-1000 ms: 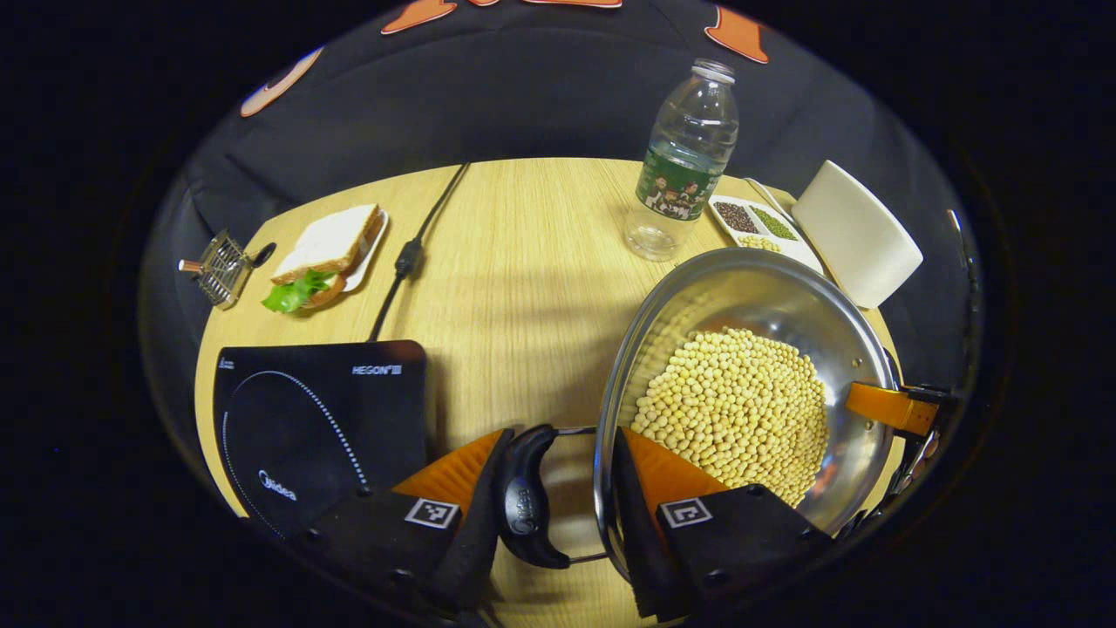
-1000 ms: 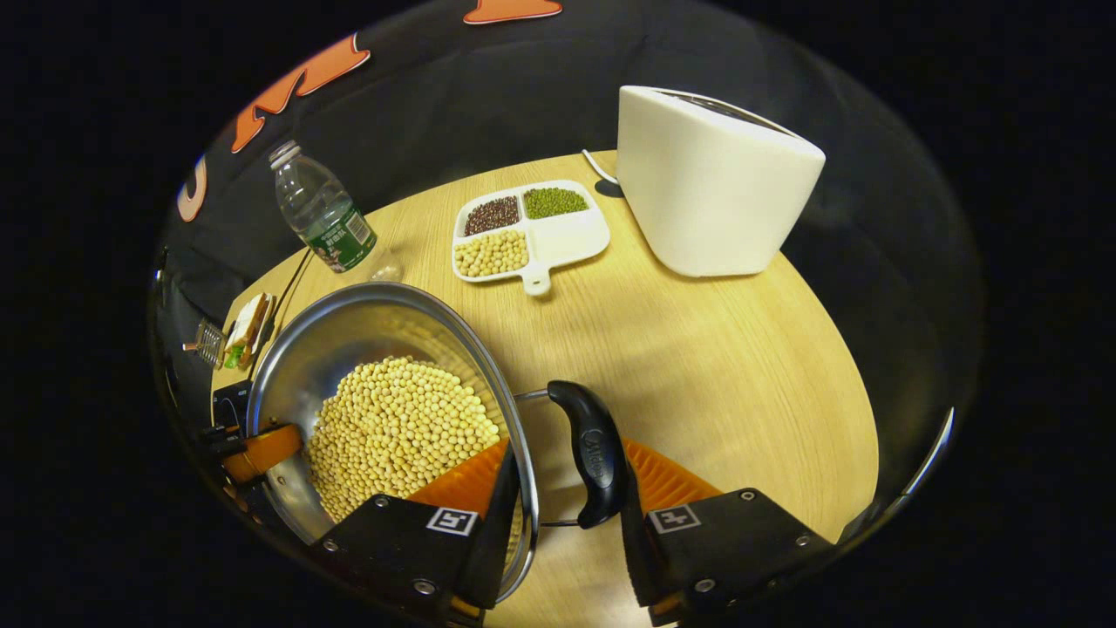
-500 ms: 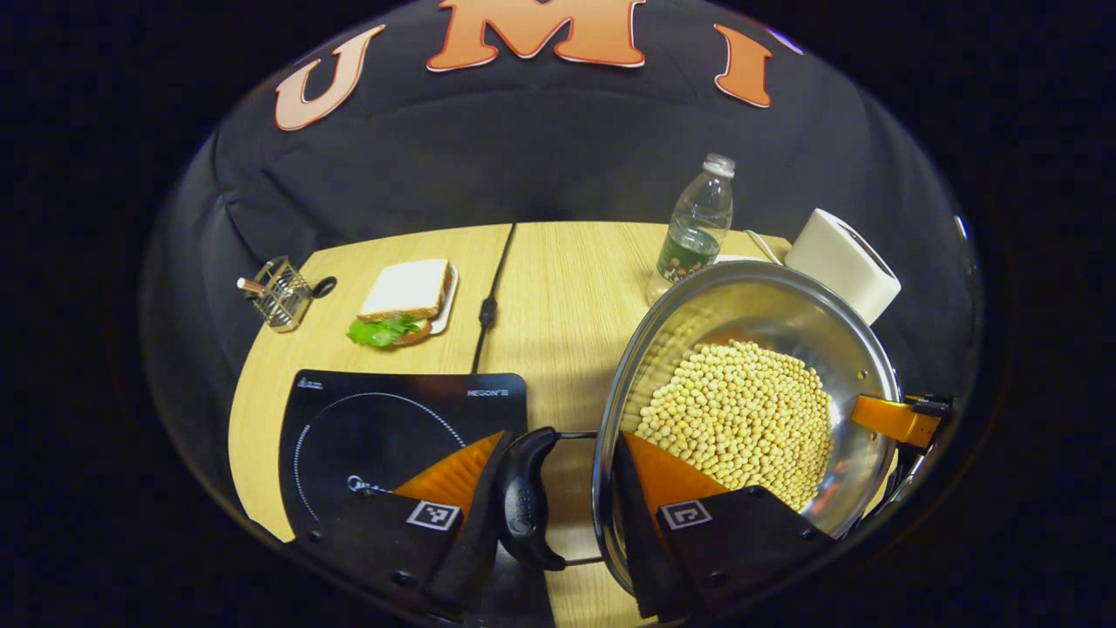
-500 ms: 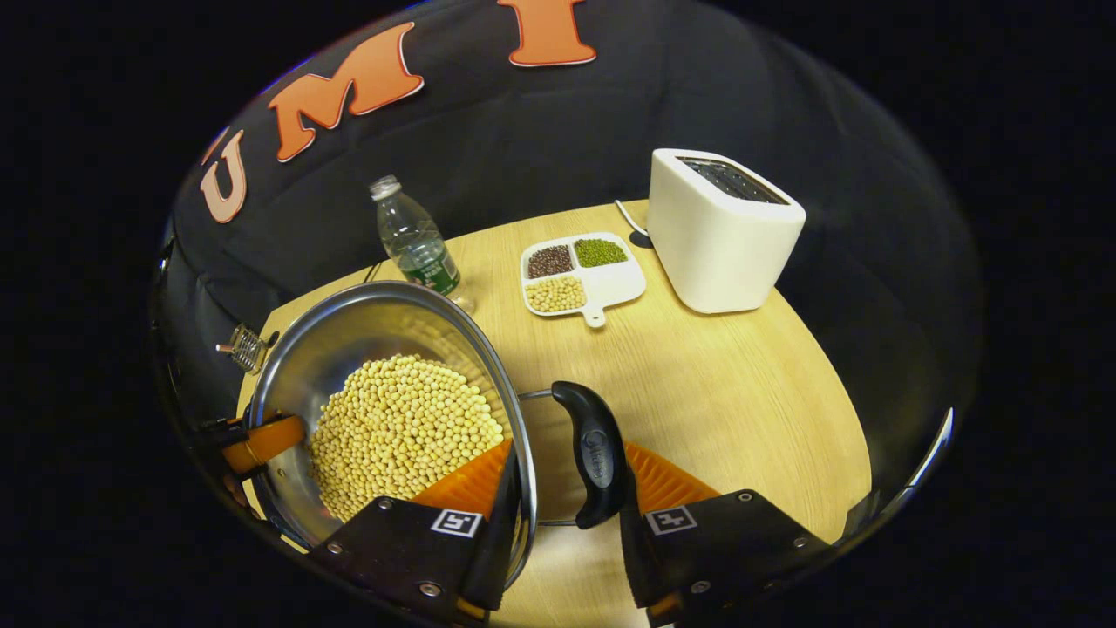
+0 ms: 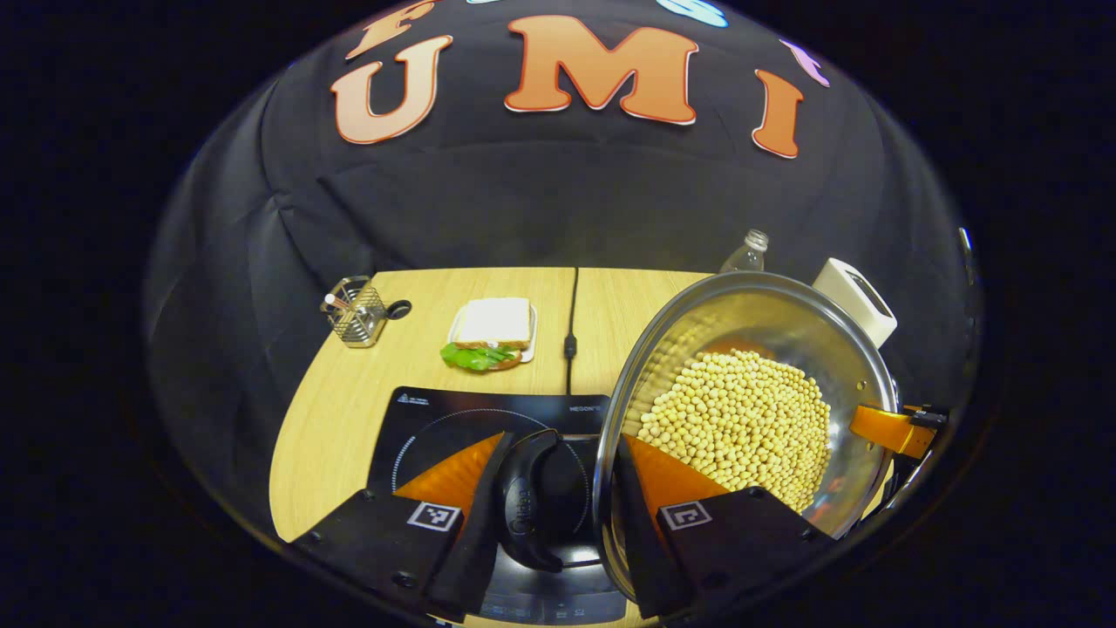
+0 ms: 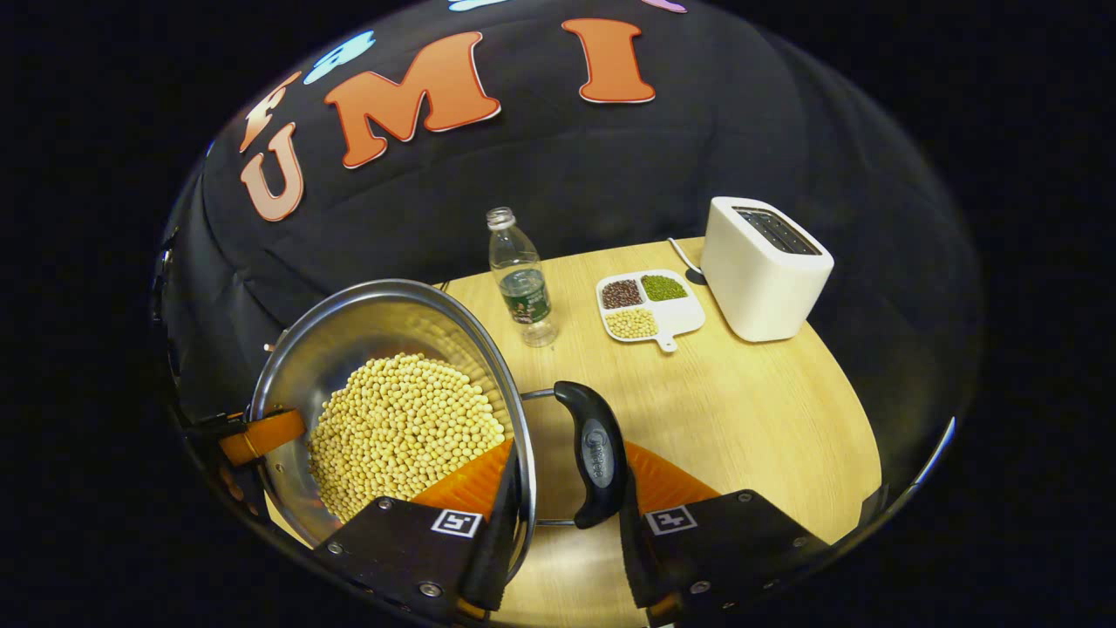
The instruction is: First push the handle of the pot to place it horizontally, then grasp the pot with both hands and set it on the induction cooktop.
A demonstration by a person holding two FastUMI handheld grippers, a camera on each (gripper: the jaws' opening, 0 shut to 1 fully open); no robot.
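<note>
Left gripper [image 5: 553, 510] straddles the pot's [image 5: 785, 314] near rim and its left handle [image 5: 526, 501]: one finger sits outside the black grip, the other inside the pot wall on the beans [image 5: 737, 423]. Fingers are set narrow, closed around handle and rim; both appear to press, holding the pot.

Right gripper [image 6: 562, 515] mirrors it on the opposite side: one finger inside the pot [image 6: 349, 336] on the beans [image 6: 401, 423], the other outside the right handle [image 6: 593, 453]. Narrow gap, clamped on handle plus rim. In the left gripper view the right gripper's inner finger [image 5: 885, 427] shows at the far rim; in the right gripper view the left one's finger [image 6: 261, 434] shows at its far rim.

Pot is off the table [image 5: 349, 401], held between the two grippers, rim roughly level, beans heaped in the middle. In the left gripper view the cooktop [image 5: 445, 427] lies directly under the left handle and left gripper; the pot body is mostly beside the cooktop's right edge, above bare table.

Behind the cooktop: sandwich [image 5: 490, 330] on a plate, a cable [image 5: 571, 323] running to the back edge, a wire holder [image 5: 353, 311] at far left. Right gripper view shows a bottle [image 6: 521, 279], a divided dish [image 6: 647, 305] with three kinds of beans, and a toaster [image 6: 767, 270] at the table's back right, all well apart from the pot.
</note>
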